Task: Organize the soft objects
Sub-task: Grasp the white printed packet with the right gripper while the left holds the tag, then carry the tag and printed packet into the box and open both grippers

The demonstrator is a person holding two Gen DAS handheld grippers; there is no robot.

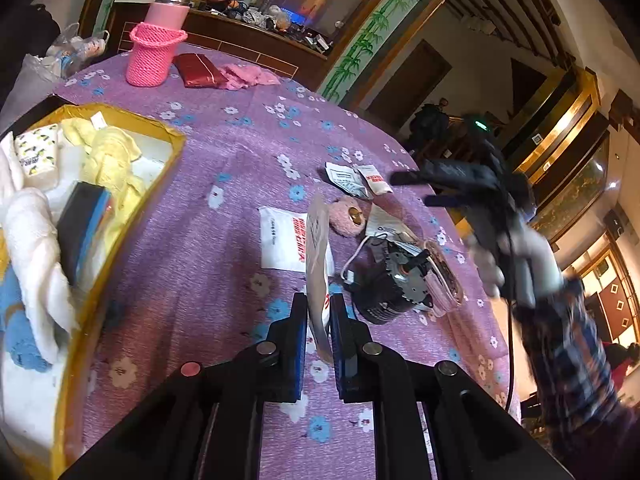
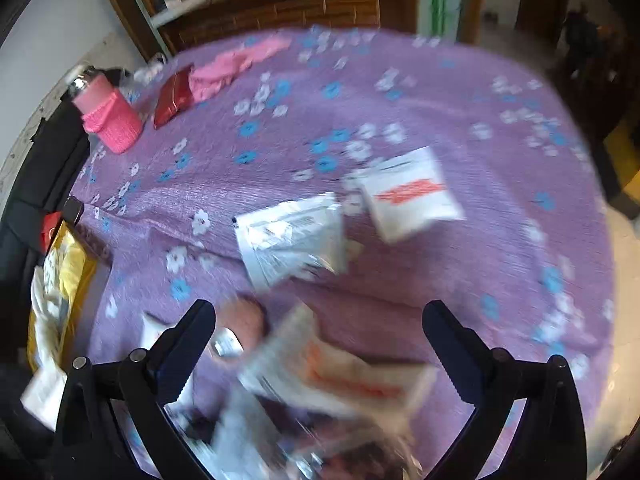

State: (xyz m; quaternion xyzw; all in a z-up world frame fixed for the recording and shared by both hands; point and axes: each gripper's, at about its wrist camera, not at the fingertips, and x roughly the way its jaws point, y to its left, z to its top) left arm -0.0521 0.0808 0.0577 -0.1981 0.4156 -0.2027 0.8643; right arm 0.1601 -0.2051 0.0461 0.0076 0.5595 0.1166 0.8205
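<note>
your left gripper (image 1: pixel 319 312) is clenched on a white packet (image 1: pixel 318 264) standing edge-on between its pads. your right gripper (image 2: pixel 320 316) is released, jaws spread wide, with blurred white packets (image 2: pixel 294 236) on the purple cloth (image 2: pixel 460 300) just ahead of and below them.

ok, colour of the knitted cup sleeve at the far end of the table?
Bright pink knitted sleeve; it shows sharpest in the left wrist view, since the right wrist view is blurred.

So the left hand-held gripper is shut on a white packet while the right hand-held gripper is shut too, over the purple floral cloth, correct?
Not quite. The right hand-held gripper stands open with nothing between its fingers, as the right wrist view shows. The left hand-held gripper is indeed shut on the white packet, over the purple floral cloth.
</note>
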